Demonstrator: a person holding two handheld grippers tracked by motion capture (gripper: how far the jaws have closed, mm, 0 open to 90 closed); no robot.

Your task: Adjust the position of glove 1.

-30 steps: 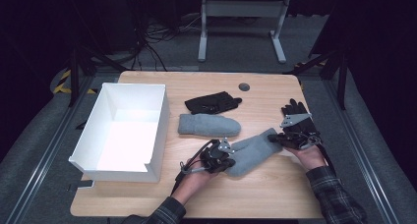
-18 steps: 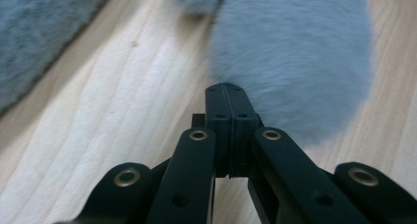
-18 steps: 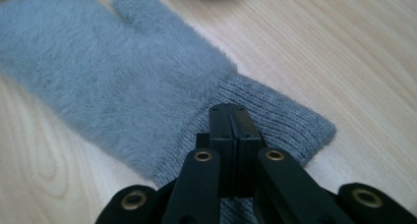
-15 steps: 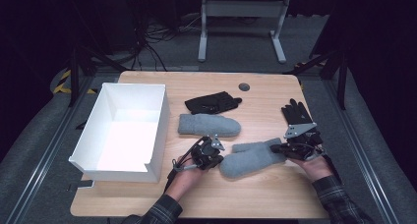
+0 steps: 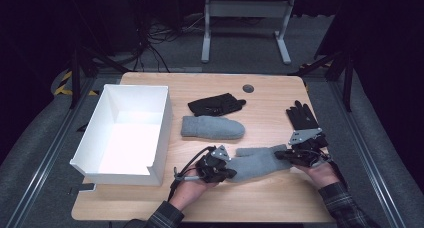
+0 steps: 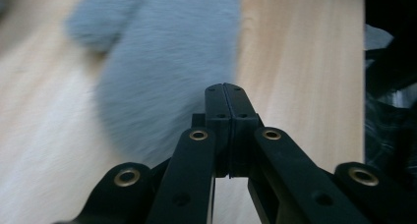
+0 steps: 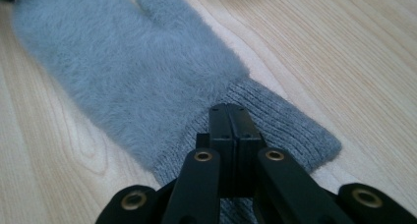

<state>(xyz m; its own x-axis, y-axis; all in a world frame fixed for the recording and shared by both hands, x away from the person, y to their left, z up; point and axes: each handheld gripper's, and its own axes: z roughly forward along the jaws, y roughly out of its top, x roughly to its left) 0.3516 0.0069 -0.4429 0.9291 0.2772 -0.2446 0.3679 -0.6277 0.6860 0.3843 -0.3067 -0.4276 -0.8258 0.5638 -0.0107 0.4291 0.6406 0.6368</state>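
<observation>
High view: grey mitten flat on counter near front edge, between both tongs; left tongs at fingertip end, right tongs at cuff end; second mitten just behind, apart; black glove beyond it, another glove near right edge; white box at left. Left gripper view: jaws pressed together, nothing between, blurred mitten ahead; right gripper view: jaws closed together over ribbed cuff, whether pinching it unclear.
</observation>
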